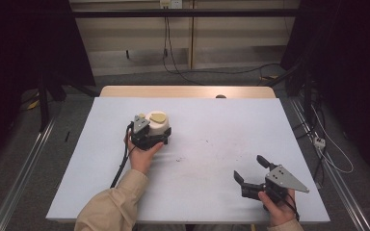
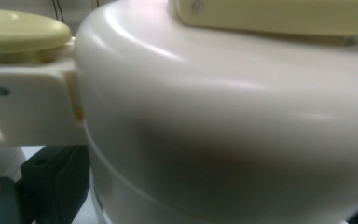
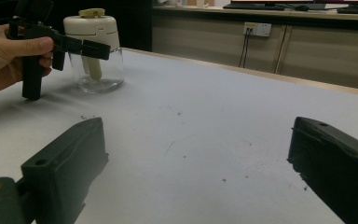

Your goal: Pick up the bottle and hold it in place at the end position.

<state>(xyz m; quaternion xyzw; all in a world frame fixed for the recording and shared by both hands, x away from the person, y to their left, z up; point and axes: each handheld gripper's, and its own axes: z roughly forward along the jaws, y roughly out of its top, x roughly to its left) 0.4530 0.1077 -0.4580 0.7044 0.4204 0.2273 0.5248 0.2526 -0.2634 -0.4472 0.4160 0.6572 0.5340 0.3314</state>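
No readable text, label, brand, number or sign anywhere. Blank cream lid on the dispenser jar (image 1: 157, 124), plain in the left gripper view as well. No lettering on the grey plate of the right gripper (image 1: 250, 169). Bare white table cover (image 1: 221, 144). Wall socket (image 3: 256, 29) too small to read.

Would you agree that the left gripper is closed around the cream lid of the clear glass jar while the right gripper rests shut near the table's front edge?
Not quite: the right gripper is open, its black jaws standing wide apart in the right gripper view. The rest holds: the left gripper clasps the cream lid of the clear glass jar, and the right one sits near the front edge.
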